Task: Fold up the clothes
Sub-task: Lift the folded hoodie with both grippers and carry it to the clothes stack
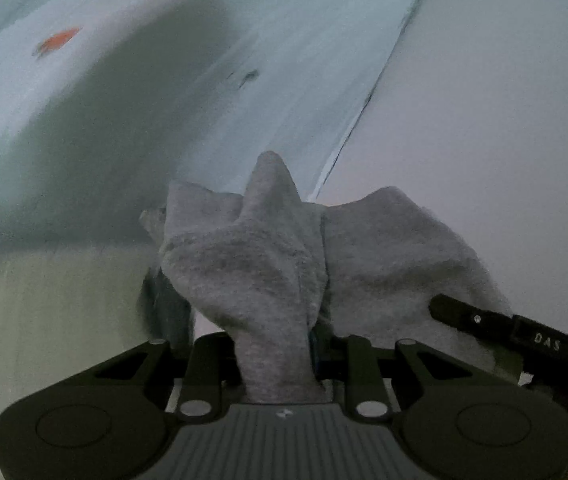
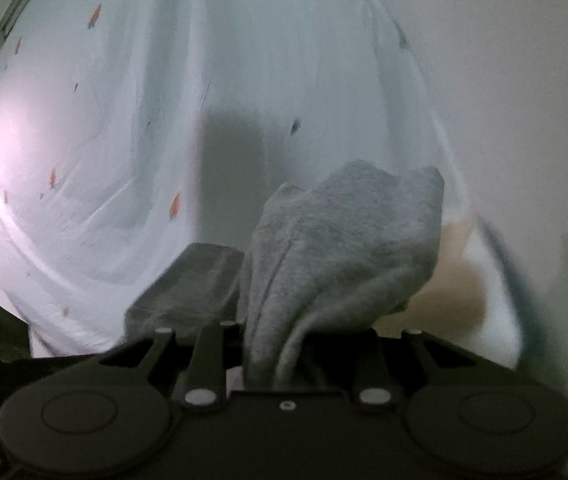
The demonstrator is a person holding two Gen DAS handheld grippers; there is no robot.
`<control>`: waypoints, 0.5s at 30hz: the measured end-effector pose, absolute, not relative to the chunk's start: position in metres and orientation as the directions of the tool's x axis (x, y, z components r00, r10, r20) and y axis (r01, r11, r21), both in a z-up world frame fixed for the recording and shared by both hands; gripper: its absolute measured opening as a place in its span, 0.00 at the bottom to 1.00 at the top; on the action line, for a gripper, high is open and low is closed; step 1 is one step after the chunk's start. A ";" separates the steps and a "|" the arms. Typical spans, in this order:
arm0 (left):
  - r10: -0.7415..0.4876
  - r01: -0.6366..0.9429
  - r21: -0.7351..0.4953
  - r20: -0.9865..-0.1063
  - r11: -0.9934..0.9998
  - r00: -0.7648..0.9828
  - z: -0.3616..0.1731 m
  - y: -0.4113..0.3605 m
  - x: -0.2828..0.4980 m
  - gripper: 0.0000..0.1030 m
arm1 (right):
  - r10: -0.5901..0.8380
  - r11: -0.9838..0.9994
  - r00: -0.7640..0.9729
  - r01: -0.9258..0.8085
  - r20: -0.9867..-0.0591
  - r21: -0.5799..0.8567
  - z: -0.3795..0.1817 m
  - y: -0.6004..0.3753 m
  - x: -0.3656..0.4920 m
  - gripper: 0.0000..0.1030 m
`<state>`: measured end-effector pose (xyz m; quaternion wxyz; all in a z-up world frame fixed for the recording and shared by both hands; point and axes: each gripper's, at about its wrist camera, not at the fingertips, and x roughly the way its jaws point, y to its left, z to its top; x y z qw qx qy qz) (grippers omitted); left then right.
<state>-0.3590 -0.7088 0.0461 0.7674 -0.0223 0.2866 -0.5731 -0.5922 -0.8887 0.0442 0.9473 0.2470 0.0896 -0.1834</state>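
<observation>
Both claws are clamped on the grey garment (image 1: 252, 248) – left claw (image 1: 280, 344) and right claw (image 2: 280, 344) each pinch a bunched corner that rises straight ahead of them – above the pale sheet (image 2: 124, 120).

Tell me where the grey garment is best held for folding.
By its edge, as now: the left gripper and right gripper each pinch a bunched fold of the grey garment, coming from above so the rest hangs. Its soft, gathered cloth suits a deep pinch.
</observation>
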 end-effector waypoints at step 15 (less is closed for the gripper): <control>-0.658 0.725 -0.224 -0.642 0.652 0.393 -0.075 -0.878 -0.241 0.78 | -0.692 0.717 0.679 0.687 -0.243 -0.122 -0.029 -1.020 -0.445 0.74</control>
